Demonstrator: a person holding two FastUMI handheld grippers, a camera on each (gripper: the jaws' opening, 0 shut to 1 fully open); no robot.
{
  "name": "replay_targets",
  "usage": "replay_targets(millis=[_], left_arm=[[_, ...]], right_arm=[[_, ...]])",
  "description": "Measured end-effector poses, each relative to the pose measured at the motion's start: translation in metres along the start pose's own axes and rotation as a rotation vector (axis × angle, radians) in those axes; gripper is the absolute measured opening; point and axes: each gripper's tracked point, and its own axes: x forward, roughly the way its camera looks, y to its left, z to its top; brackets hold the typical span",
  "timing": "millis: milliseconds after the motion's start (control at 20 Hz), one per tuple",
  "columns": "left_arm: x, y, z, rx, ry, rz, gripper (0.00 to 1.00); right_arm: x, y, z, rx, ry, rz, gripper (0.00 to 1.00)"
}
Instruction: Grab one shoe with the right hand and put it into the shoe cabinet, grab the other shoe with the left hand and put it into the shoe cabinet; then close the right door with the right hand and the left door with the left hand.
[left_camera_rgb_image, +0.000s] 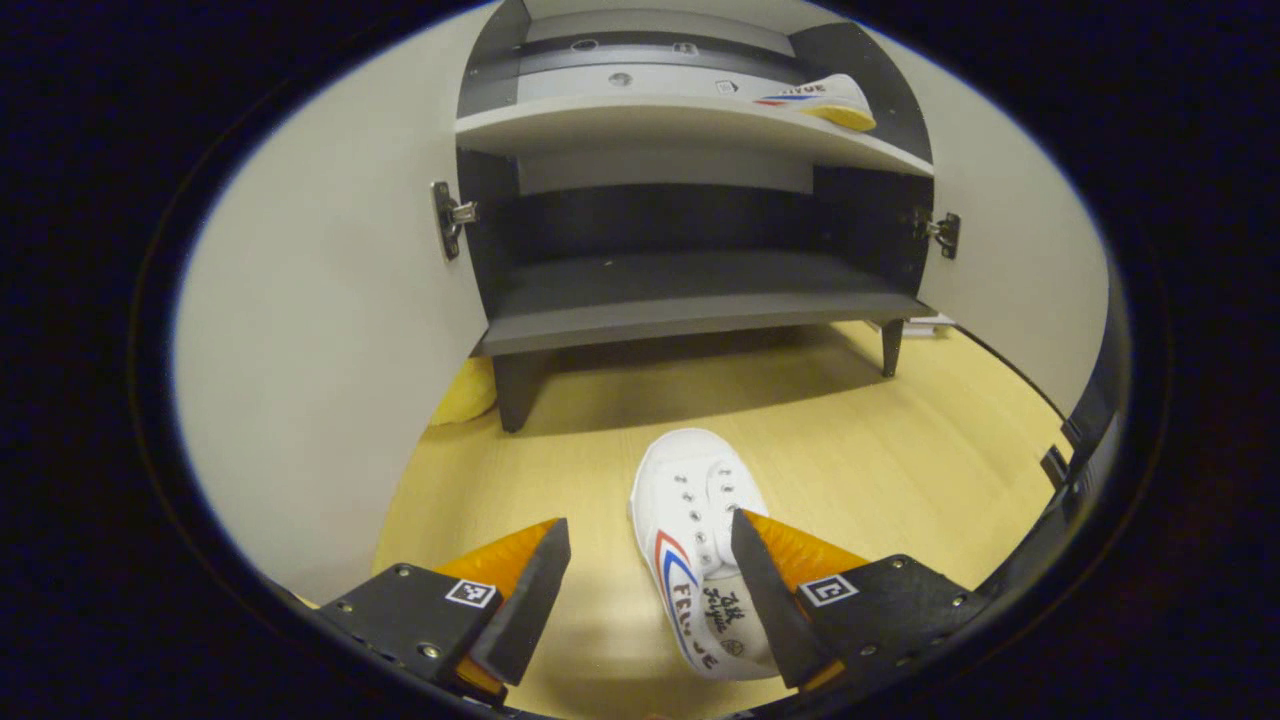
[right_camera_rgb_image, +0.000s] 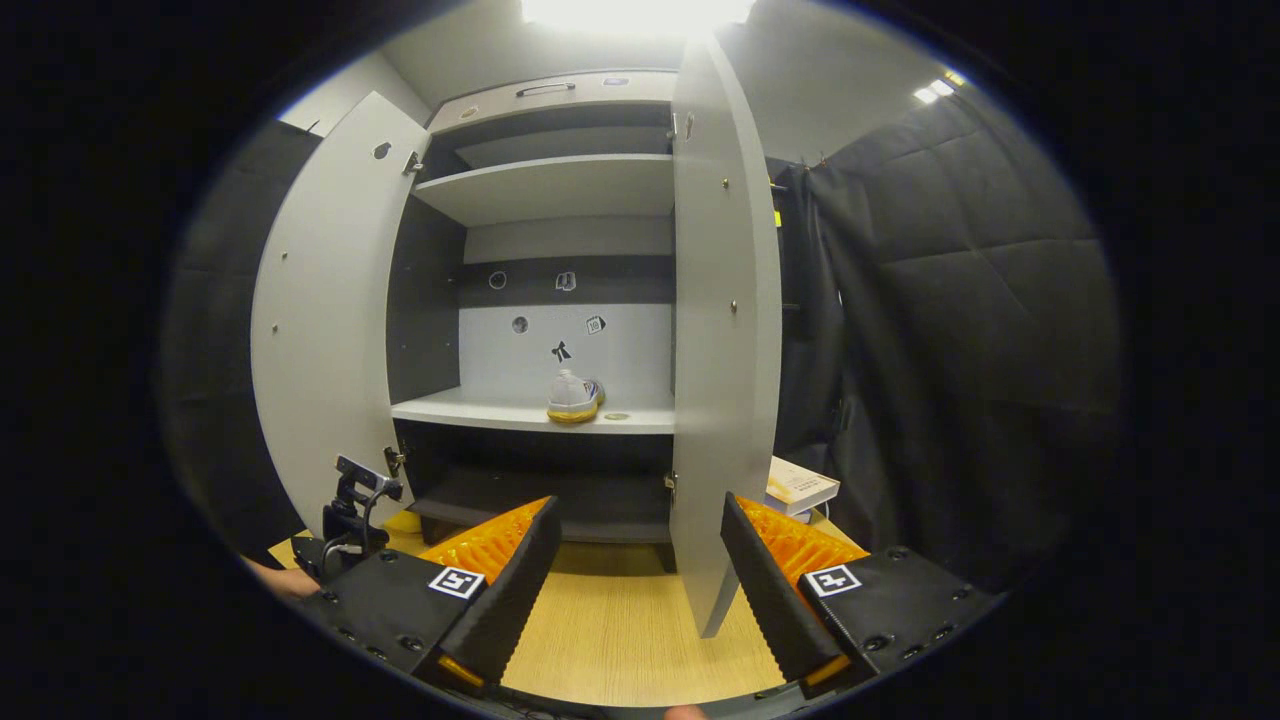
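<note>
Left gripper view: the left gripper (left_camera_rgb_image: 650, 570) hangs spread wide, ungrasping, over a white canvas shoe (left_camera_rgb_image: 695, 545) on the wooden floor (left_camera_rgb_image: 900, 450); ahead of the right gripper (right_camera_rgb_image: 635, 545), likewise spread with nothing between its fingers, the other shoe (right_camera_rgb_image: 574, 397) sits shelved in the grey cabinet (right_camera_rgb_image: 540, 190).

Both cabinet doors stand open; lower shelf (left_camera_rgb_image: 690, 285) bare, middle shelf (left_camera_rgb_image: 690, 120) free left of stored shoe (left_camera_rgb_image: 825, 100). Right door (right_camera_rgb_image: 722, 330) edge projects between right gripper fingers

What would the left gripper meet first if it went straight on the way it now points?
Probably the white shoe on the floor: it lies just ahead between the open left gripper's fingers, nearer one finger. Depth is unclear.
</note>
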Motion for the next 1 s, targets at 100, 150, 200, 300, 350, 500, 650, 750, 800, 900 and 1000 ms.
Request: replay_targets(millis=[100, 150, 200, 300, 350, 500, 650, 750, 800, 900, 1000], left_arm=[[0.008, 0.002, -0.015, 0.002, 0.035, 0.009, 0.93], [0.011, 0.003, -0.02, 0.001, 0.049, 0.009, 0.93], [0.014, 0.003, -0.026, -0.001, 0.058, 0.01, 0.93], [0.018, 0.003, -0.03, -0.009, 0.071, 0.008, 1.0], [0.02, 0.003, -0.031, -0.013, 0.074, 0.006, 0.93], [0.026, 0.001, -0.043, -0.021, 0.106, 0.004, 1.0], [0.026, 0.001, -0.043, -0.023, 0.101, -0.002, 0.97], [0.029, -0.009, -0.043, -0.042, 0.102, -0.034, 1.0], [0.028, -0.011, -0.043, -0.052, 0.099, -0.041, 0.88], [0.028, -0.015, -0.043, -0.045, 0.092, -0.039, 0.64], [0.029, -0.022, -0.041, -0.016, 0.091, -0.043, 0.56]], right_arm=[[0.002, 0.003, -0.005, 0.011, 0.017, 0.003, 0.97], [0.003, 0.002, -0.006, 0.014, 0.022, 0.003, 0.97], [0.003, 0.003, -0.006, 0.014, 0.025, 0.003, 1.0], [0.003, 0.002, -0.008, 0.01, 0.029, 0.001, 1.0], [0.004, 0.002, -0.009, 0.017, 0.034, 0.002, 1.0], [0.006, 0.008, -0.013, 0.047, 0.048, 0.016, 1.0], [0.006, 0.014, -0.016, 0.037, 0.056, 0.024, 1.0], [0.005, 0.017, -0.018, 0.035, 0.062, 0.035, 1.0], [0.006, 0.018, -0.017, 0.038, 0.063, 0.038, 1.0], [0.006, 0.019, -0.015, 0.043, 0.058, 0.038, 1.0], [0.005, 0.019, -0.013, 0.04, 0.052, 0.038, 1.0]])
